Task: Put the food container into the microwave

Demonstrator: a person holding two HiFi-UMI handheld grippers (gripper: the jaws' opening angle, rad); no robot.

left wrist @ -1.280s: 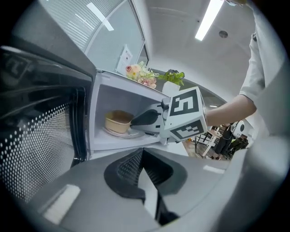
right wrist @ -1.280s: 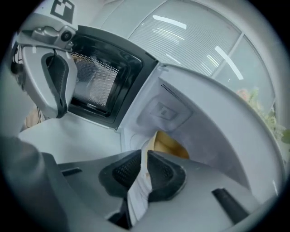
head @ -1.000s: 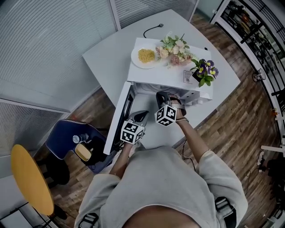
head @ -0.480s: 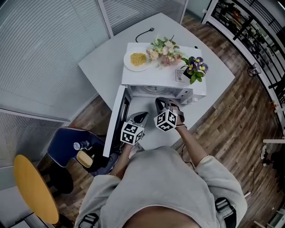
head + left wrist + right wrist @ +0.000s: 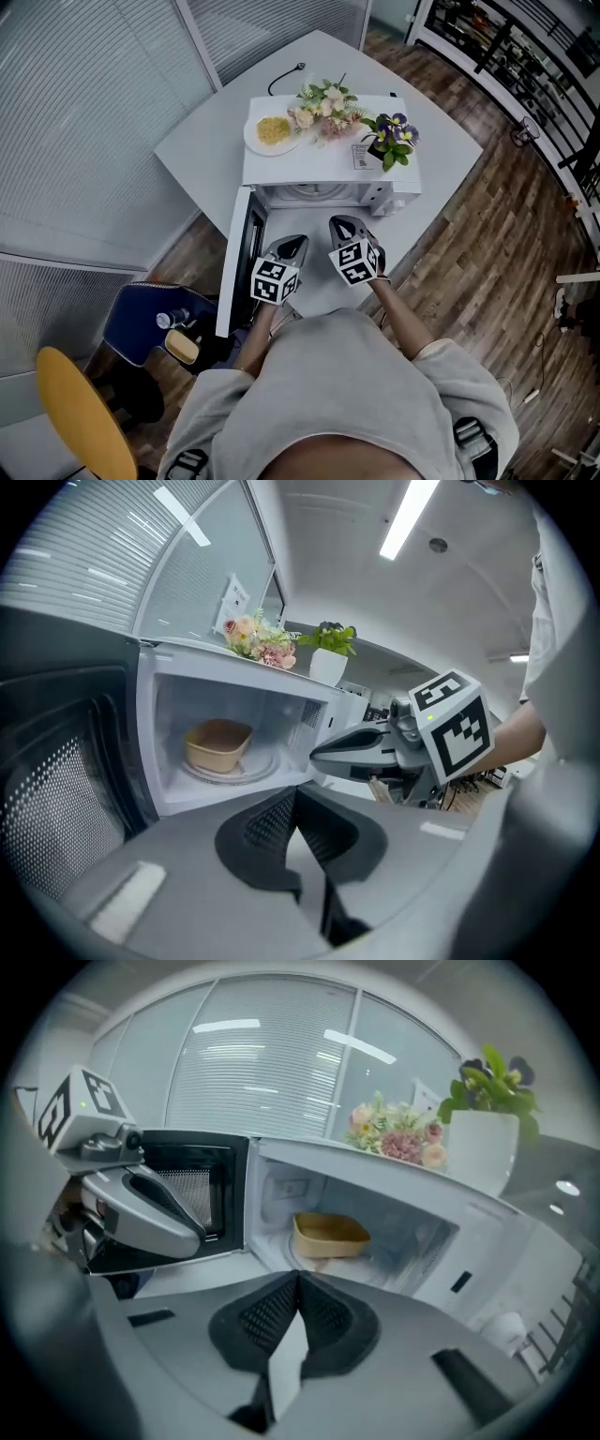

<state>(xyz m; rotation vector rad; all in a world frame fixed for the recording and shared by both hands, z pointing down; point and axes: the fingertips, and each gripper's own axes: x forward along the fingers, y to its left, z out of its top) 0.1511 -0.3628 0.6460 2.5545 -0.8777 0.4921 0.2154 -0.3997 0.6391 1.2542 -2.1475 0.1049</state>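
The tan food container (image 5: 218,745) sits on the turntable inside the white microwave (image 5: 328,176); it also shows in the right gripper view (image 5: 328,1234). The microwave door (image 5: 236,267) hangs wide open to the left. My left gripper (image 5: 293,794) is shut and holds nothing; it hovers in front of the opening, beside the door (image 5: 292,242). To its right, my right gripper (image 5: 298,1279) is also shut and holds nothing, a little outside the microwave's mouth (image 5: 342,223). Each gripper shows in the other's view: the right gripper (image 5: 328,752) and the left gripper (image 5: 141,1206).
On top of the microwave stand a plate of yellow food (image 5: 272,131), a bunch of flowers (image 5: 323,105) and a potted plant (image 5: 389,136). A cable (image 5: 286,73) lies on the grey table (image 5: 202,141). A blue chair (image 5: 141,323) and a yellow stool (image 5: 80,412) stand at the left.
My right gripper has drawn back from the microwave's opening towards the person and rolled about its own axis. The left gripper has hardly moved. The container stays inside.
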